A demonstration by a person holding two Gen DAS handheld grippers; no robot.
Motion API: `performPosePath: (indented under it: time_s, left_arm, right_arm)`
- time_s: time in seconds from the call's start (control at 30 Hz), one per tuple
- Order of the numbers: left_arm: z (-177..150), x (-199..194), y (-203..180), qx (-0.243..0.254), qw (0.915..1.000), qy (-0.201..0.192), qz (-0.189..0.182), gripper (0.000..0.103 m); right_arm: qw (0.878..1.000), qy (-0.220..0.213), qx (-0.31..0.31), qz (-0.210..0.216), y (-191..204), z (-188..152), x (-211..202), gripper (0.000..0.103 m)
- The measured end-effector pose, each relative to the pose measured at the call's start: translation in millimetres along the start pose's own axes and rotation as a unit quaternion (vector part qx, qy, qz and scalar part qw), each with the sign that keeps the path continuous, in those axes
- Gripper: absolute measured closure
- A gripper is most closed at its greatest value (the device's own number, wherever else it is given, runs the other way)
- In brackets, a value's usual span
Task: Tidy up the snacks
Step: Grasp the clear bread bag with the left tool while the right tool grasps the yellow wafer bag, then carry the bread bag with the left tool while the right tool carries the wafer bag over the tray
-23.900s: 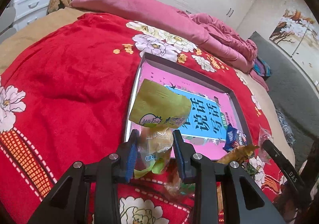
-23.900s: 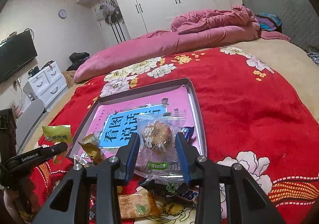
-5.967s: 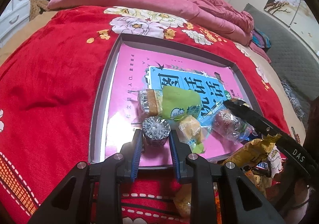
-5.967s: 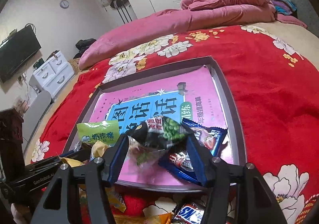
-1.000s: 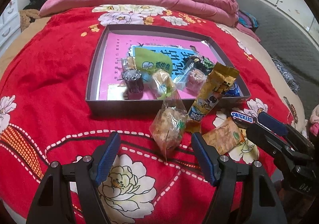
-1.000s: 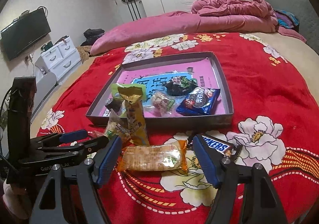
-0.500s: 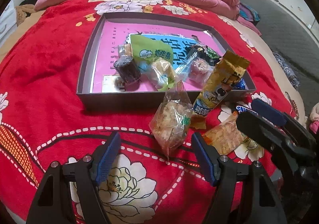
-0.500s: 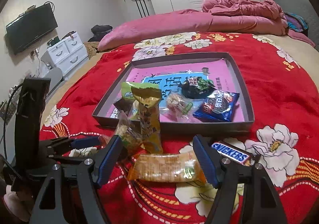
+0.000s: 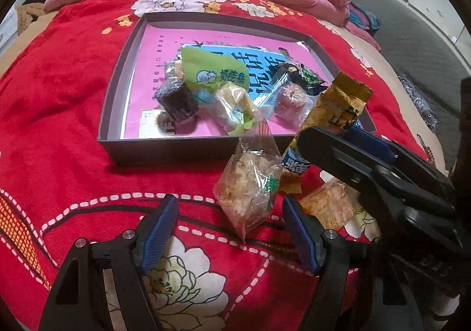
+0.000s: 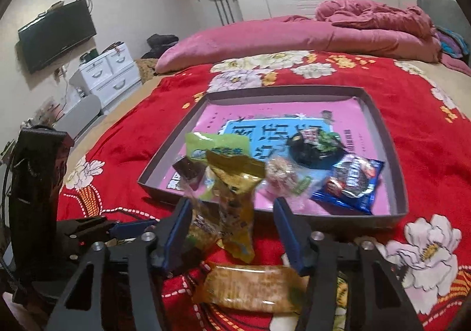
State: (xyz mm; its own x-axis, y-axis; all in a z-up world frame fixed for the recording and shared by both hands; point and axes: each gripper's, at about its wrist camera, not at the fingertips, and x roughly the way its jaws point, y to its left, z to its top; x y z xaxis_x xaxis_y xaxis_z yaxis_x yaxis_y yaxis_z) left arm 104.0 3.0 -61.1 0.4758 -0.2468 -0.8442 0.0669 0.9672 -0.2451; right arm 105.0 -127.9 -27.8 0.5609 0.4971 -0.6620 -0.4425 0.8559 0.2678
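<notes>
Right tongs [image 10: 232,220] closing around yellow packet [image 10: 235,198], not yet gripping; left tongs [image 9: 231,231] gaping, straddling clear pouch [image 9: 250,186]; next, lifting into tray [image 9: 164,148]

My left gripper [image 9: 229,231] hangs wide open, tilted steeply down; my right gripper [image 10: 232,225], at its three o'clock, has been closing, jaws still apart.

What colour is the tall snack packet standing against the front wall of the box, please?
The tall snack packet is golden yellow with dark print, clearest in the right wrist view.
</notes>
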Motion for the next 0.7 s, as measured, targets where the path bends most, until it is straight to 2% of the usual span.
performPosePath:
  time_s: [0.13,0.2,0.43,0.57,0.63,0.7]
  left_arm:
    - [0.4,1.6,-2.3,0.0,1.0,0.001,-0.003,0.028]
    - [0.7,2.9,-2.4,-0.002,1.0,0.002,-0.004,0.028]
    - [2.6,5.0,-0.1,-0.014,0.9999,-0.002,-0.009,0.03]
    - [3.9,4.9,-0.2,-0.014,0.9997,-0.005,-0.017,0.055]
    - [3.9,4.9,-3.0,-0.006,0.9997,-0.004,-0.023,0.064]
    - [3.4,3.6,-7.4,0.007,0.9998,-0.007,-0.016,0.065]
  right_arm:
    - [1.0,0.017,-0.001,0.001,-1.8,1.3,12.1,0.068]
    - [1.0,0.02,-0.002,-0.002,-3.4,2.2,15.4,0.081]
    - [1.0,0.011,0.004,0.006,-8.9,4.0,10.2,0.081]
    - [1.0,-0.003,0.015,0.009,-14.1,5.8,2.9,0.081]
    - [1.0,-0.008,0.023,0.01,-18.5,7.0,-0.7,0.081]
    - [0.999,-0.013,0.03,0.011,-21.6,7.8,-4.0,0.081]
